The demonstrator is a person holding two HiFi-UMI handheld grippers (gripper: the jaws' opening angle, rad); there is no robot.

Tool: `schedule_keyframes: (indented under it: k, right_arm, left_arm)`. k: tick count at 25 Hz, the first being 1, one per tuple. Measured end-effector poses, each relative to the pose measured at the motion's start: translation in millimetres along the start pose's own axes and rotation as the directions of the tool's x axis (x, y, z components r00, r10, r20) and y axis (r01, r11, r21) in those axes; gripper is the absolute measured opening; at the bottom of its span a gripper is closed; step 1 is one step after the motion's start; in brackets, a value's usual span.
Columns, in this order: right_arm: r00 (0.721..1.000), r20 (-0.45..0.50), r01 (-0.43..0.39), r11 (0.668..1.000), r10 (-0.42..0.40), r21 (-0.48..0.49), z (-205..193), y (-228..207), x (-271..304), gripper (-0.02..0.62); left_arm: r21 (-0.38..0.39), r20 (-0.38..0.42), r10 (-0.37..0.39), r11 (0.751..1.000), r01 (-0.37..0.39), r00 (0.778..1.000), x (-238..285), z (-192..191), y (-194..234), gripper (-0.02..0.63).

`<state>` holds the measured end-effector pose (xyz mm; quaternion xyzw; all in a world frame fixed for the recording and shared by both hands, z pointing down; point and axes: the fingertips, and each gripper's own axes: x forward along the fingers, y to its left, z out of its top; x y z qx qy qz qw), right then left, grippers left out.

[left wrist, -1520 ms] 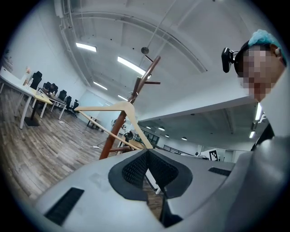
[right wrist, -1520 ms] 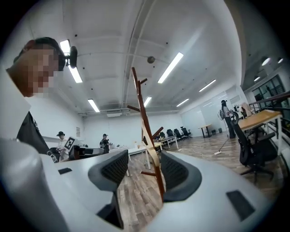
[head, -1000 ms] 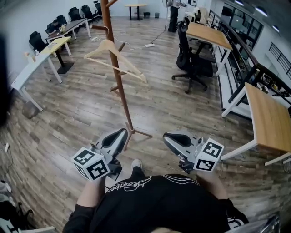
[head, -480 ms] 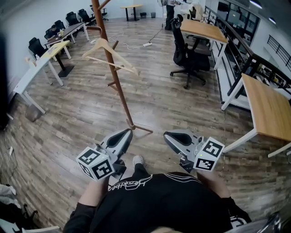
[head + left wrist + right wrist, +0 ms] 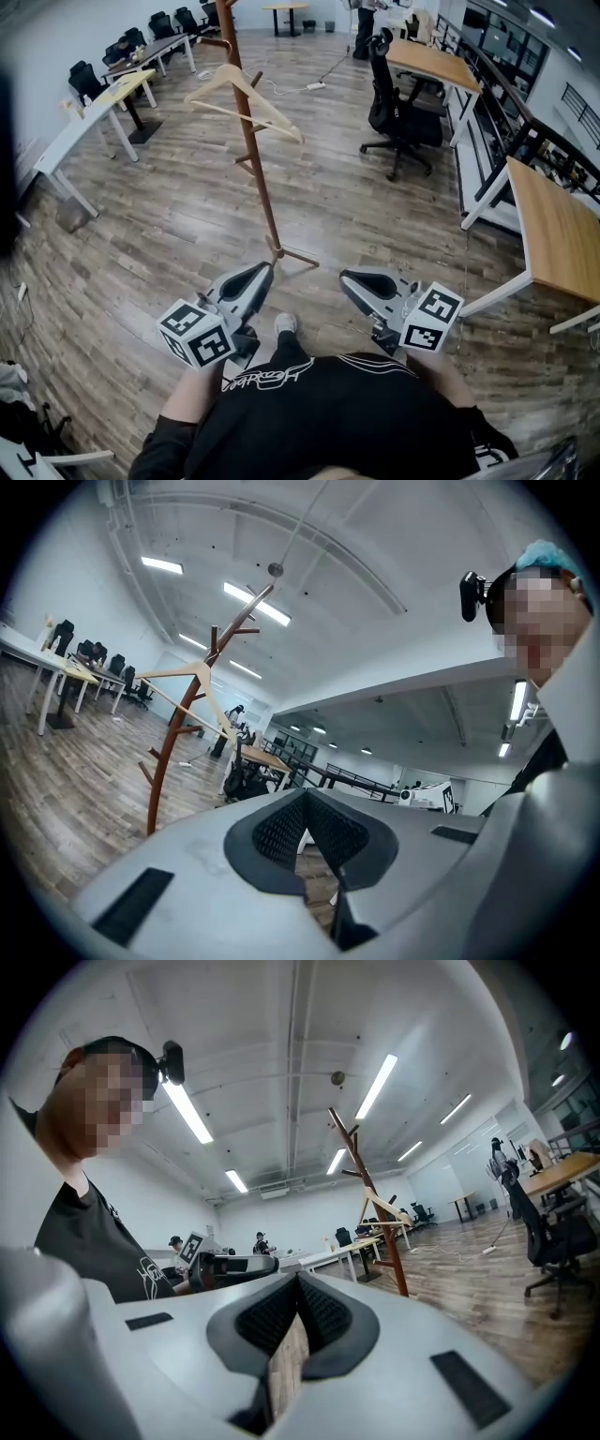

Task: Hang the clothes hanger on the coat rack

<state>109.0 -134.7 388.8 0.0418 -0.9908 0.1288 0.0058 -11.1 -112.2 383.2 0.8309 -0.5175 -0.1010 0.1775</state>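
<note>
The pale wooden clothes hanger point(image 5: 246, 94) hangs from an upper branch of the brown coat rack point(image 5: 255, 164), well ahead of me. My left gripper point(image 5: 260, 273) and right gripper point(image 5: 349, 279) sit low and close to my body, side by side, pointing level toward the rack's foot. Both are shut with nothing between the jaws. In the left gripper view the rack point(image 5: 172, 752) and hanger point(image 5: 192, 688) stand at the left beyond the shut left gripper point(image 5: 305, 796). The right gripper view shows the rack point(image 5: 373, 1202) to the right, past the shut right gripper point(image 5: 298, 1281).
A black office chair point(image 5: 401, 117) and wooden desks point(image 5: 553, 220) stand on the right. White desks point(image 5: 80, 131) and more chairs line the left wall. A white cable and power strip point(image 5: 311, 87) lie on the wood floor behind the rack. My shoe point(image 5: 285, 323) shows between the grippers.
Both grippers have drawn back slightly from the rack's foot, staying side by side. The hanger stays on the rack.
</note>
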Motion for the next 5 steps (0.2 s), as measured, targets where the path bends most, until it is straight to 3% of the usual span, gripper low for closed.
schedule_keyframes:
  k: [5]
  right_arm:
    - [1.0, -0.011, -0.006, 1.0, 0.006, -0.002, -6, 7, 13, 0.038]
  left_arm:
    - [-0.007, 0.008, 0.01, 1.0, -0.01, 1.0, -15, -1, 10, 0.008]
